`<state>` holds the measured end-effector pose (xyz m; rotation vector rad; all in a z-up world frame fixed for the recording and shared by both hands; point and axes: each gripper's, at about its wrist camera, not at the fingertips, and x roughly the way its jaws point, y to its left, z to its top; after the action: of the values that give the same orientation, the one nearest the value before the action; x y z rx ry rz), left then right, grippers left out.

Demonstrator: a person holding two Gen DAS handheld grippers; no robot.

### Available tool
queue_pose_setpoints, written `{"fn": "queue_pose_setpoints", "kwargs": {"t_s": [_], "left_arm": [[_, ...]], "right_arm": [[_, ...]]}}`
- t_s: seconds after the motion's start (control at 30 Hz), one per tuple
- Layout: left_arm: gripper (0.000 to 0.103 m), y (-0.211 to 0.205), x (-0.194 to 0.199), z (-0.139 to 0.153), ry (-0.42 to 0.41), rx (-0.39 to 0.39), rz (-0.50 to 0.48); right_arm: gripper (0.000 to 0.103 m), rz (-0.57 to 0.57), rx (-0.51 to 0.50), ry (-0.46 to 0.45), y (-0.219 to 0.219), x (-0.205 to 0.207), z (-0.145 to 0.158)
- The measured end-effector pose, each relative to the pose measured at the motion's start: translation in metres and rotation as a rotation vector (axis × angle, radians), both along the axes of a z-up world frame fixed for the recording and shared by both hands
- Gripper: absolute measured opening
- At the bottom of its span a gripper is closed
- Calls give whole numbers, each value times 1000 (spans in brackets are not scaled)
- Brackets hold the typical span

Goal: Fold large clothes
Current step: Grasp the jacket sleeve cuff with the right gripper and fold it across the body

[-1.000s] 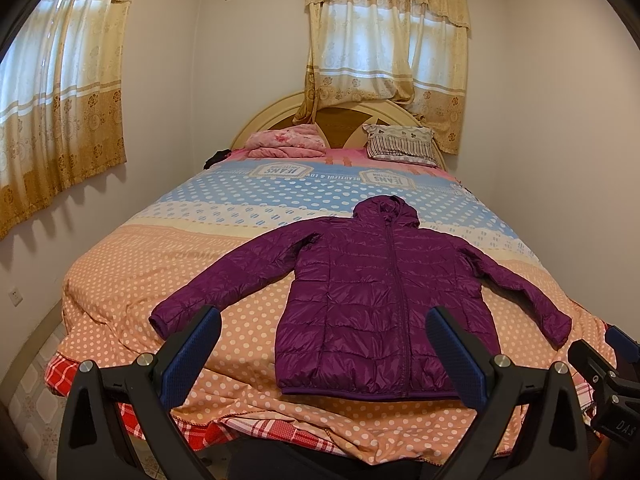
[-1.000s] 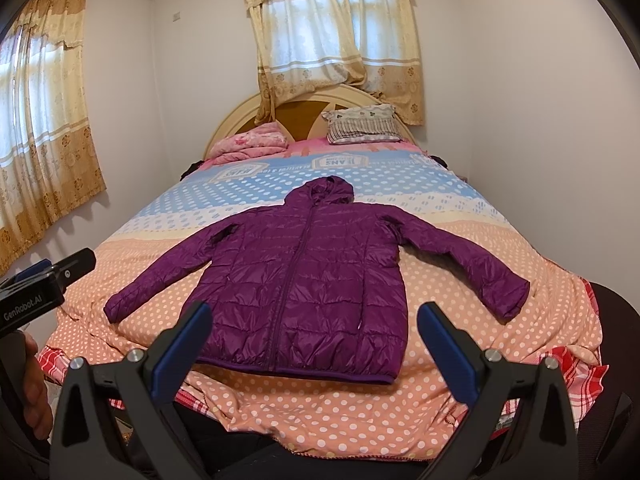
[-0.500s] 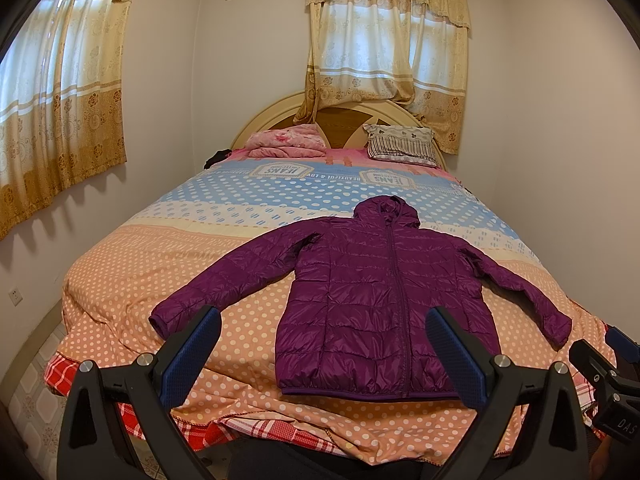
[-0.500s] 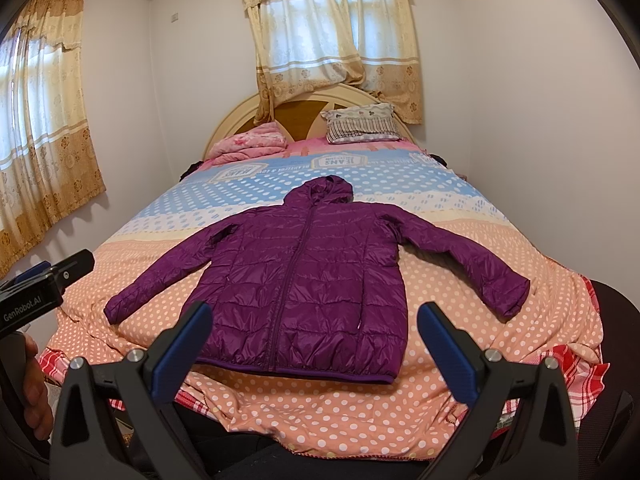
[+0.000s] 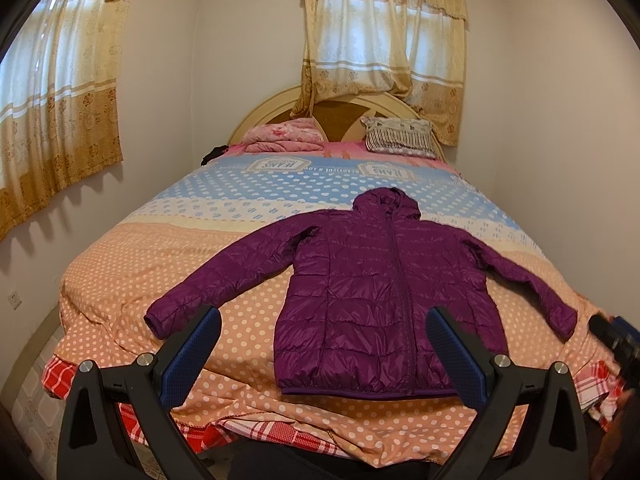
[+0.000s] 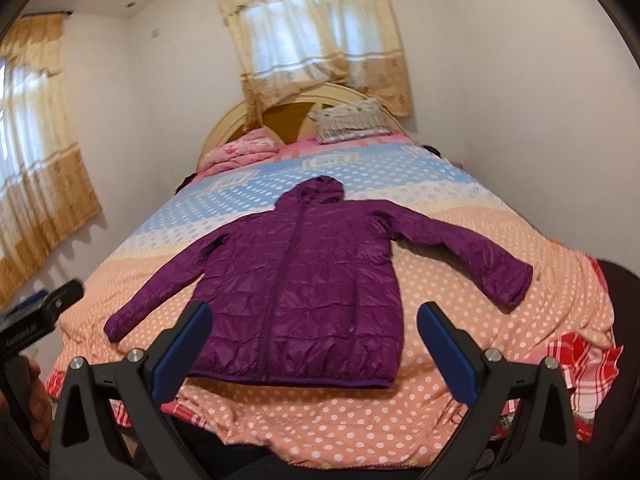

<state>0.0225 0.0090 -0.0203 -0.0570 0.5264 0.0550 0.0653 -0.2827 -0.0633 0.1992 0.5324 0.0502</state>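
Both hand-held grippers — left hand-held gripper (image 5: 323,350), right hand-held gripper (image 6: 314,344) — are hovering wide open, empty; ahead, the purple jacket (image 5: 384,288) is lying flat — pinching a cuff cleanly should start well.

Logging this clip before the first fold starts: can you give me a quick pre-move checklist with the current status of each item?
1. Purple jacket lies flat, front up, on the bedspread: ok.
2. Both sleeves spread out to the sides, left sleeve, right sleeve: ok.
3. Zipper closed along the front: looks ok; top under the hood cannot tell.
4. Left gripper jaws open, holding nothing: ok.
5. Right gripper jaws open, holding nothing: ok.
6. Fabric contact made: not ok, both grippers are short of the hem.
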Motion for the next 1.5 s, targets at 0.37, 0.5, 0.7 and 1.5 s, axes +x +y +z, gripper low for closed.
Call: {"fn": "queue_pose_setpoints", "kwargs": {"t_s": [0.37, 0.5, 0.7, 1.5], "left_arm": [[102, -19, 71, -54, 132, 71, -36], [102, -24, 91, -54, 121, 90, -34], [102, -28, 121, -48, 98, 102, -27], [102, 23, 275, -79, 158, 167, 92]], "right_arm": [[103, -322, 138, 160, -149, 67, -69], [92, -428, 203, 225, -207, 91, -92], [79, -489, 220, 317, -246, 126, -114], [16, -414, -88, 212, -234, 226, -50]]}}
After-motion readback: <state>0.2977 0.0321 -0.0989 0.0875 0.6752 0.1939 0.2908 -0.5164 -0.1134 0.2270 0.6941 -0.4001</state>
